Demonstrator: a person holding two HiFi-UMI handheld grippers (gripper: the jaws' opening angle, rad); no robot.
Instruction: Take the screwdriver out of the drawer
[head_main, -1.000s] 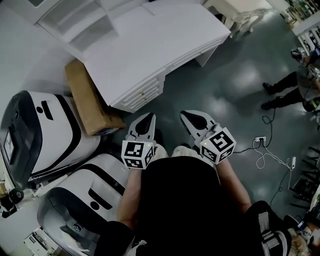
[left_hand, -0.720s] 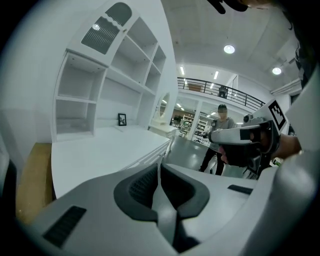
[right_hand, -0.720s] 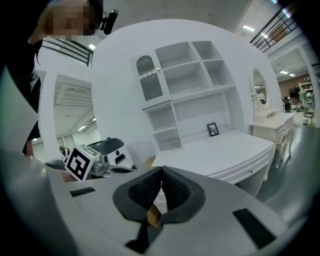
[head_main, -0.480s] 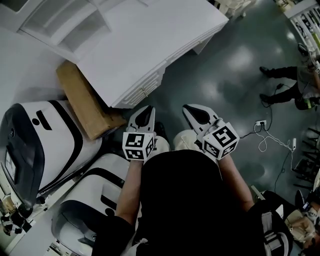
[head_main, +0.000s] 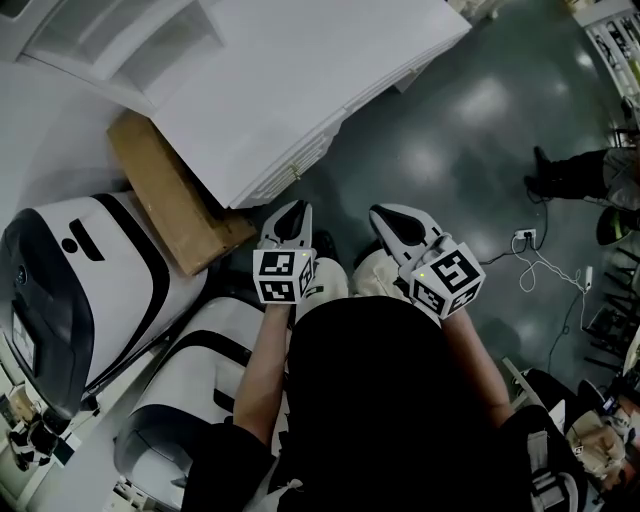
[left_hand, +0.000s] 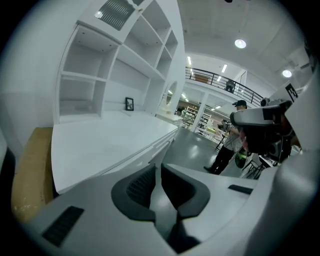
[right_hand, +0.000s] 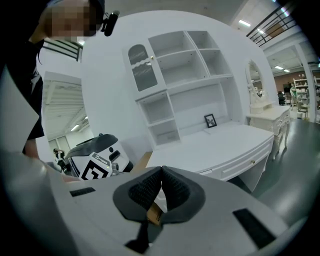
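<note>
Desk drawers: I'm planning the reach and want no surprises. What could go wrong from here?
1. All drawers are closed and no screwdriver shows, so the wrong one may get opened.
2. The left gripper and right gripper have shut fingers; they must open before taking a knob.
3. The cardboard box beside the desk could get bumped.

Showroom-like hall, white desk (head_main: 300, 80), mezzanine railing (left_hand: 215, 80), ceiling lights (left_hand: 240, 43)
</note>
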